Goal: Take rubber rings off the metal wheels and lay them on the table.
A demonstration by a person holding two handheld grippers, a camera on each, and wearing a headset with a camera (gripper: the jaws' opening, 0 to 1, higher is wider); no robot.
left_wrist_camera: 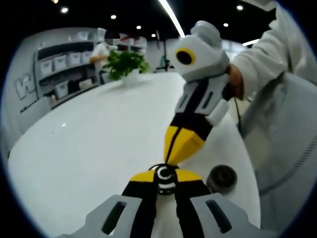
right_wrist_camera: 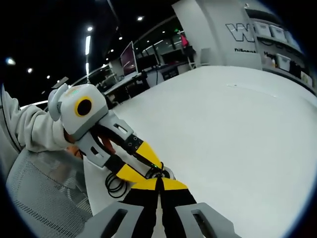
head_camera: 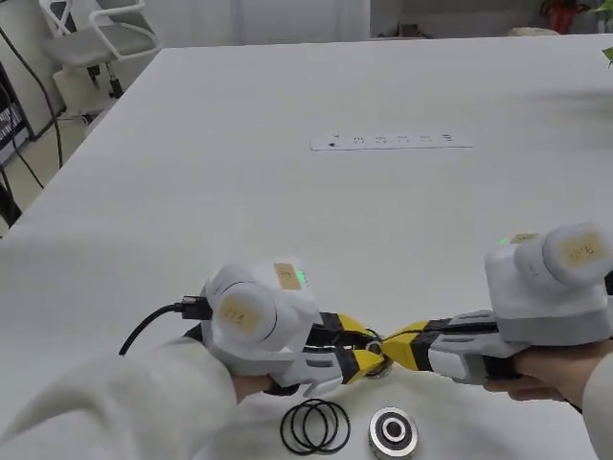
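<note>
Left gripper (head_camera: 362, 362): clenched on a small round metal wheel (left_wrist_camera: 165, 179) — one yellow tip on either side of it.
Right gripper (head_camera: 391, 351): yellow tips pressed together at that wheel's edge, meeting the other tips; I cannot tell whether rubber is pinched between them.
Loose black rubber rings (head_camera: 314, 426): overlapping, flat on the white table (head_camera: 287, 192), just below the left gripper in the head view.
Second metal wheel (head_camera: 393, 431): lying flat just right of the rings — apart from both grippers.
White power strip (head_camera: 391, 142): well apart, farther up the table.
</note>
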